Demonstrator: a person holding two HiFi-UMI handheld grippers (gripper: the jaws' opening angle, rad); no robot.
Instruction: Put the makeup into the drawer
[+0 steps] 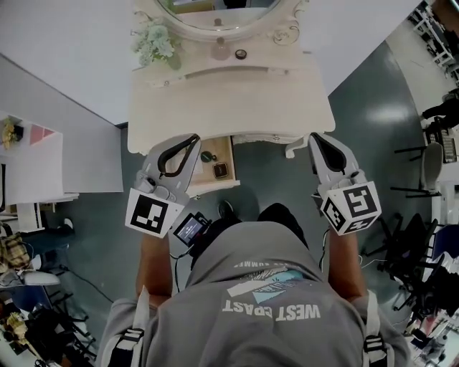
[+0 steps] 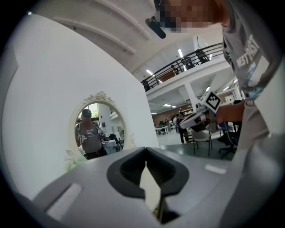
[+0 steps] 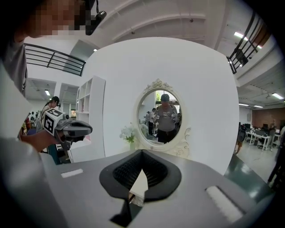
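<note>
The left gripper (image 1: 189, 142), shut tight and empty, is just beside the open drawer's (image 1: 212, 188) left edge. The right gripper (image 1: 318, 141), likewise closed and empty, is at the table's (image 1: 237, 100) front right corner, with bare floor (image 1: 272, 175) between them. A compact (image 1: 220, 170) lies in the drawer. A bottle (image 1: 220, 49) and a jar (image 1: 241, 54) stand by the mirror (image 1: 215, 16).

wall: white panel (image 1: 64, 43) across frame top | floor: glossy dark grey-green (image 1: 373, 122), centre right | furniture: cream counter (image 1: 229, 100) top centre, ornate oval mirror (image 3: 164, 116) above it, white shelf unit (image 1: 32, 161) left edge, office chairs (image 1: 430, 168) right edge | light: ceiling strip lamps (image 2: 180, 52), upper right
</note>
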